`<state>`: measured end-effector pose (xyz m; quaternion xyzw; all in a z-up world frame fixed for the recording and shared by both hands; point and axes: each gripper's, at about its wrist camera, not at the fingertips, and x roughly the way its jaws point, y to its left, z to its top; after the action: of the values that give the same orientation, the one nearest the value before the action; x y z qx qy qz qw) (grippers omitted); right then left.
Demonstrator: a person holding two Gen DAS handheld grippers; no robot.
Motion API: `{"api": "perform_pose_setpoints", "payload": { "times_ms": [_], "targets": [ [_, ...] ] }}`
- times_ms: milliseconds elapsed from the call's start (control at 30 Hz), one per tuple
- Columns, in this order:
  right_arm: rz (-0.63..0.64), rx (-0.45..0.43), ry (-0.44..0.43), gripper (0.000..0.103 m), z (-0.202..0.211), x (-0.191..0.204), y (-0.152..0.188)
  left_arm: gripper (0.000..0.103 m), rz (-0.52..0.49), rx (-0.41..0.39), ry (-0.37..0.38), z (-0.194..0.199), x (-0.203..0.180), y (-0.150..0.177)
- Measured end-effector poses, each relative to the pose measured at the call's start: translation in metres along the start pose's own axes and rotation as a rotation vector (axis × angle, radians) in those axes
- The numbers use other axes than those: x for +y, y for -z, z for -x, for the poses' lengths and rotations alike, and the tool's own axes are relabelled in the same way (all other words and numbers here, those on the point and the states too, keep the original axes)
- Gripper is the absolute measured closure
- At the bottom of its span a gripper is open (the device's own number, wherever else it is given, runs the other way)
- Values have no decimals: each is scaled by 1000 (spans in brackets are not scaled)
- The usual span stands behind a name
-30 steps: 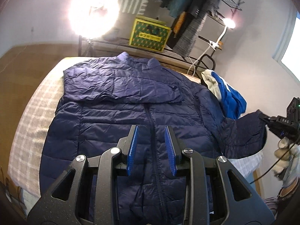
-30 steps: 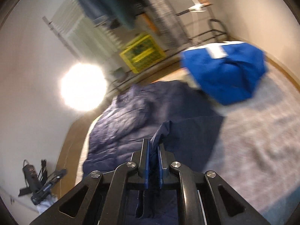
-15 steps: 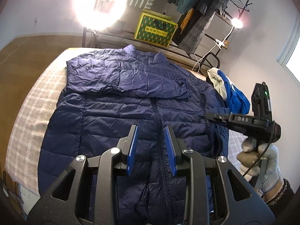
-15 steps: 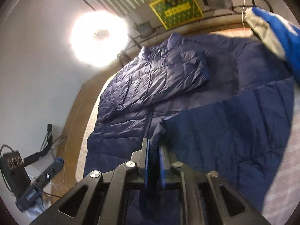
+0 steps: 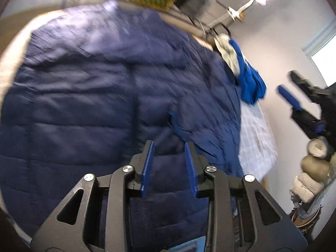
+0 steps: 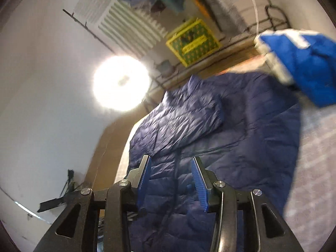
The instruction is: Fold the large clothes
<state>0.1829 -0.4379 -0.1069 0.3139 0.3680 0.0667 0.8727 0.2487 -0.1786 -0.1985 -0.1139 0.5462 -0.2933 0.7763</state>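
Note:
A navy puffer jacket [image 5: 84,105] lies front-up on a bed with a checked cover [image 5: 254,138]. One sleeve [image 6: 184,119] is folded across its chest, and the other sleeve [image 5: 201,113] lies folded inward over its right side, cuff near the zip. My left gripper [image 5: 168,145] hovers close over the jacket's lower front, jaws opening, nothing between them. My right gripper [image 6: 170,159] hangs above the zip, jaws opening and empty. In the blurred left wrist view the right gripper [image 5: 294,98] shows at the right, held by a gloved hand [image 5: 313,168].
A bright blue and white garment [image 6: 304,63] lies bunched at the bed's far right corner. Behind the bed are a yellow-green box [image 6: 193,40], a clothes rack and a glaring ring light [image 6: 121,84]. Wooden floor lies to the left of the bed.
My right gripper carried the sleeve cuff inward over the jacket, then opened and let it go. My left gripper sank closer to the jacket and its jaws widened.

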Motion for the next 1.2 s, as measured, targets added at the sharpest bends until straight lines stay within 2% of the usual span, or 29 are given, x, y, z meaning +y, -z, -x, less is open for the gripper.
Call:
{"api": "perform_pose_setpoints", "payload": {
  "times_ms": [67,133,200,433,500,533,567,900,1067,1200],
  "targets": [
    [50,-56,63,60,21,-1,-2,55,32,56,38,-23,-5,-3],
    [100,-115,142,60,42,-3,-4,55,63,109,60,-45,-9,-7],
    [112,-147,180,60,56,-7,-6,55,81,139,83,-61,-12,-13],
    [-4,-154,160,60,78,-45,-14,56,170,177,60,-101,-6,-28],
    [-31,-147,147,60,78,-54,-16,77,147,170,41,-105,-10,-31],
    [-40,-144,143,60,78,-58,-15,82,120,161,26,-106,-14,-34],
    [-48,-140,142,60,78,-62,-16,93,80,143,3,-106,-19,-39],
    [-78,-81,185,60,63,-81,-18,99,-237,-59,-148,-97,-69,-89],
    [-37,-54,256,60,50,-82,-17,99,-255,-140,-171,-80,-58,-134],
    [17,-23,321,60,32,-82,-19,100,-247,-197,-223,-67,-35,-168]
  ]
}}
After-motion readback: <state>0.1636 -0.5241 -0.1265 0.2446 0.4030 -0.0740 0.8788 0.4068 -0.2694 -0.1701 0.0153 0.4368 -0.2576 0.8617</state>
